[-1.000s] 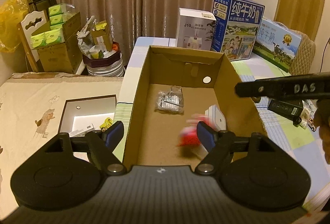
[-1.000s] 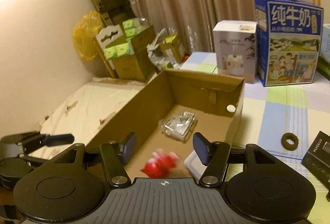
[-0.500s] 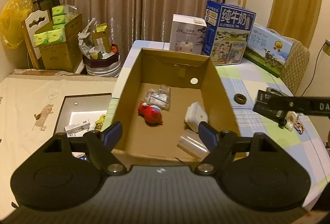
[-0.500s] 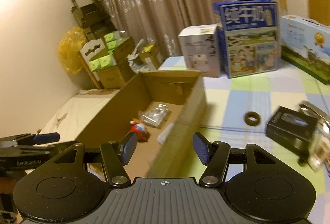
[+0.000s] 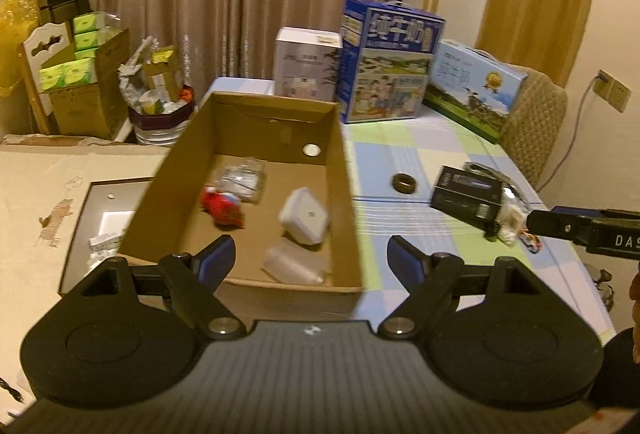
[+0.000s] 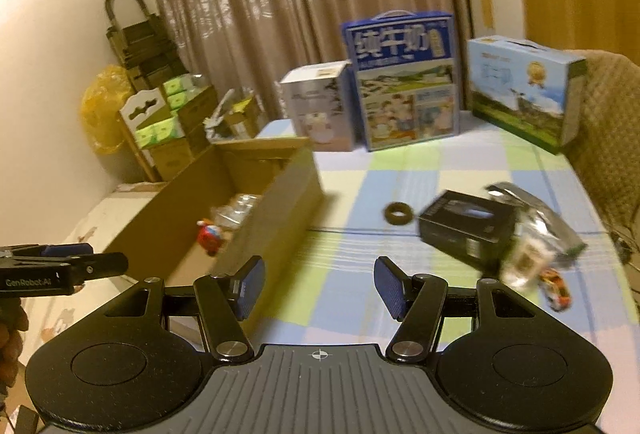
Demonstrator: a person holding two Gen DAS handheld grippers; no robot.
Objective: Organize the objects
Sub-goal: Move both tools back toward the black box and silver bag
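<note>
Fingers of right gripper [image 6: 319,288] apart, empty; left gripper [image 5: 311,262] likewise. Your likely next item: black box [image 6: 466,225] on table [image 6: 360,234], right of cardboard box [image 5: 336,170]. Looks rigid, light, smooth cardboard; grip across short sides, squarely, since corners may slip.

brown cardboard box [image 5: 340,170], red toy [image 5: 222,208], checked tablecloth [image 5: 404,154]
</note>
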